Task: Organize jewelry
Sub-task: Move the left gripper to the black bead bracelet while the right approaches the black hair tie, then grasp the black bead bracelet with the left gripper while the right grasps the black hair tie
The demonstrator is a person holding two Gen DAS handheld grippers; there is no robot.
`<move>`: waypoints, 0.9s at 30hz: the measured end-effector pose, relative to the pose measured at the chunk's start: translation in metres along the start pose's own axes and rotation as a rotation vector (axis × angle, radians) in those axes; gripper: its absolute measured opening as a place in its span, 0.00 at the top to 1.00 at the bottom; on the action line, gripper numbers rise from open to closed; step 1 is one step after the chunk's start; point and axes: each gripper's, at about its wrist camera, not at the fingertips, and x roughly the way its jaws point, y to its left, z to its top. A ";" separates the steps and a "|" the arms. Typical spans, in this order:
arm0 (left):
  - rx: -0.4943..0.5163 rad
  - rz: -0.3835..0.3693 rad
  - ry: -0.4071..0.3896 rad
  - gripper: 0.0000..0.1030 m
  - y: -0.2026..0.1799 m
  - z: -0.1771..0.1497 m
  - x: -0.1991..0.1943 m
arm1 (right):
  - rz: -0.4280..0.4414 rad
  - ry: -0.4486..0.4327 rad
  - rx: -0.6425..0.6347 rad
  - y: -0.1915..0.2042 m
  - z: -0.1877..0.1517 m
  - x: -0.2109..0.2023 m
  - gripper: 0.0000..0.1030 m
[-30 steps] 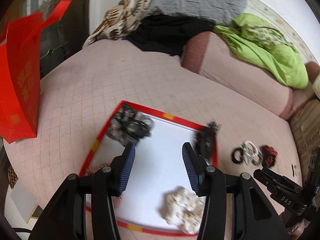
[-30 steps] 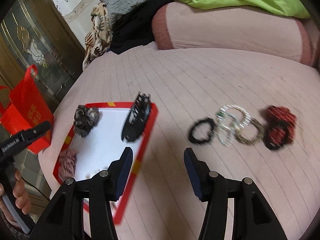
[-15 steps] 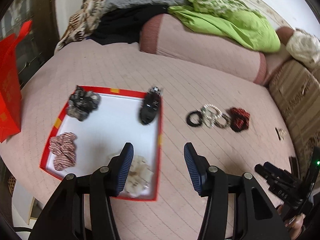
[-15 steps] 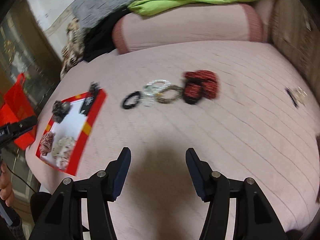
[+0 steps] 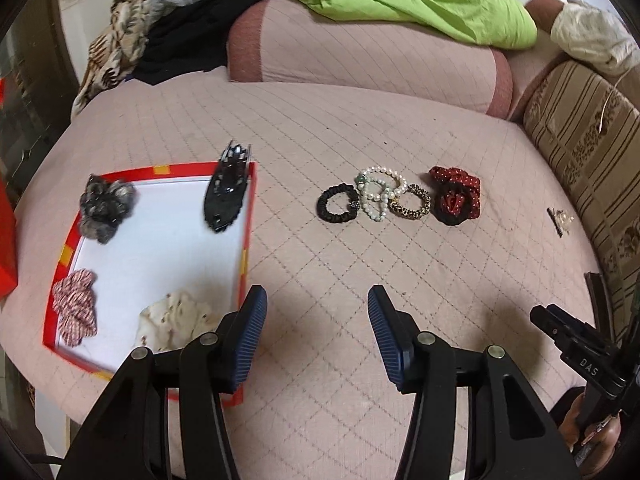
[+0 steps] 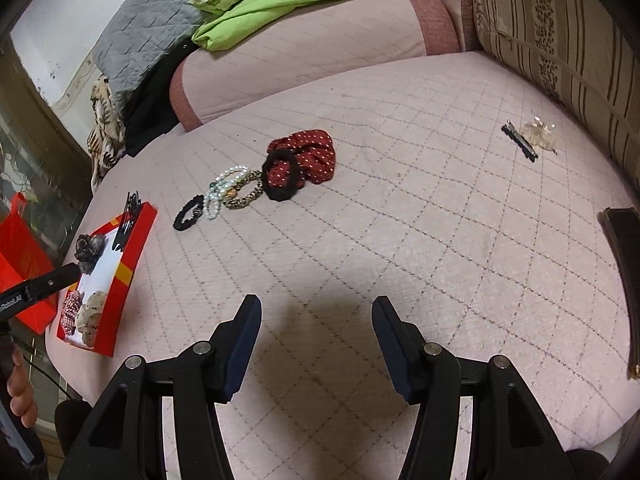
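Jewelry lies in a touching row on the pink quilted bed (image 5: 360, 264): a black hair tie (image 5: 338, 203), a pearl bracelet (image 5: 378, 193), a leopard-print band (image 5: 412, 201) and a red dotted scrunchie (image 5: 456, 196). Off to the left we see the red-rimmed tray (image 5: 247, 216) holding a black claw clip (image 5: 226, 196) and three scrunchies. Our left gripper (image 5: 316, 330) and right gripper (image 6: 316, 334) both hover above the bedding, jaws spread wide, gripping nothing.
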 end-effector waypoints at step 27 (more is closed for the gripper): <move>0.024 0.027 0.112 0.70 -0.001 0.083 0.176 | 0.056 0.040 0.029 0.010 0.095 0.126 0.69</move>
